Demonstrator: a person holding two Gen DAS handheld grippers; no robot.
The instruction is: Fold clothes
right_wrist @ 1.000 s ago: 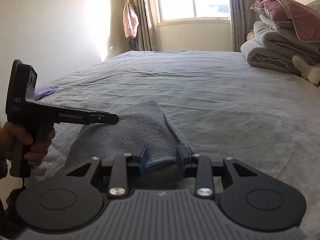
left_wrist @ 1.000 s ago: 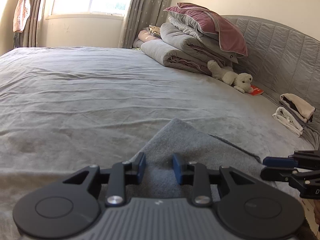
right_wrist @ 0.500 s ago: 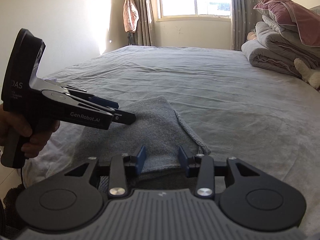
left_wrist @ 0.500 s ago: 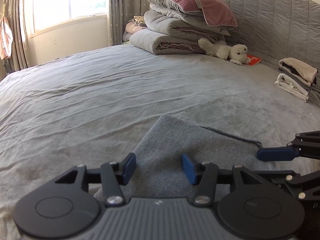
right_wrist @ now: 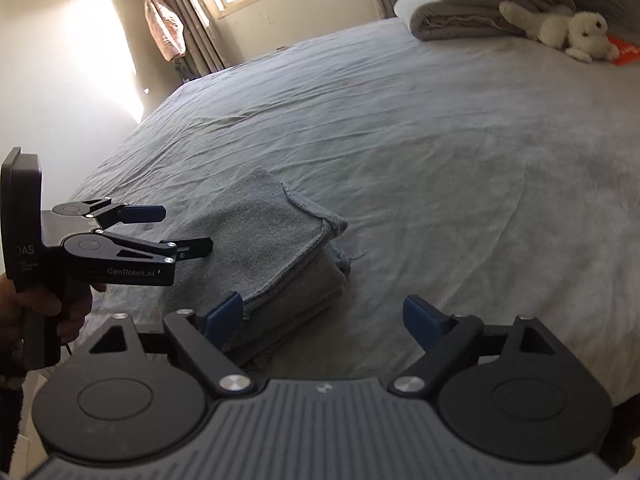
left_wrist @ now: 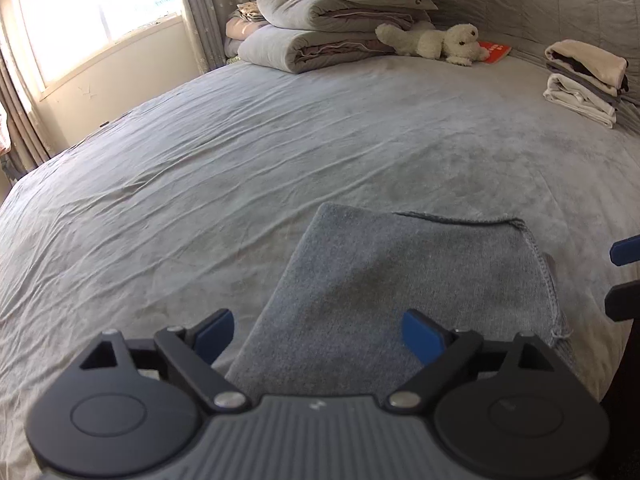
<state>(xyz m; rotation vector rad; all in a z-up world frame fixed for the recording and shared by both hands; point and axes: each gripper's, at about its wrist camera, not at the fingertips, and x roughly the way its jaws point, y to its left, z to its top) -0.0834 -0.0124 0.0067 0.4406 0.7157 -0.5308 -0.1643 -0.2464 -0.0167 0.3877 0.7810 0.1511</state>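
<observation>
- Folded grey garment [left_wrist: 404, 292] lying flat near the close edge of a wide grey bed [left_wrist: 240, 168]; several layers stacked, stitched hem showing along one side; no box, basket or other container seen in either view
- Left gripper [left_wrist: 318, 330] hovering just above the garment's near end; blue pads [left_wrist: 420, 334] spread wide and opening further; cloth seen below the gap, not pinched, neither pad pressing on it
- Right gripper [right_wrist: 320, 314] also spread wide and opening; its left pad just beside the bundle's near corner, contact impossible to confirm; right pad over bare bedsheet; nothing clamped
- From the right wrist view, left gripper seen side-on above the far part of the garment, gripped by a hand [right_wrist: 56, 308] at the picture's left edge
- Far across the bed: folded quilts [left_wrist: 320, 36] stacked by the headboard, white plush dog [left_wrist: 436, 42] beside them, small pile of folded clothes [left_wrist: 584, 80] well apart at the right; window [left_wrist: 100, 16] bright behind curtains
</observation>
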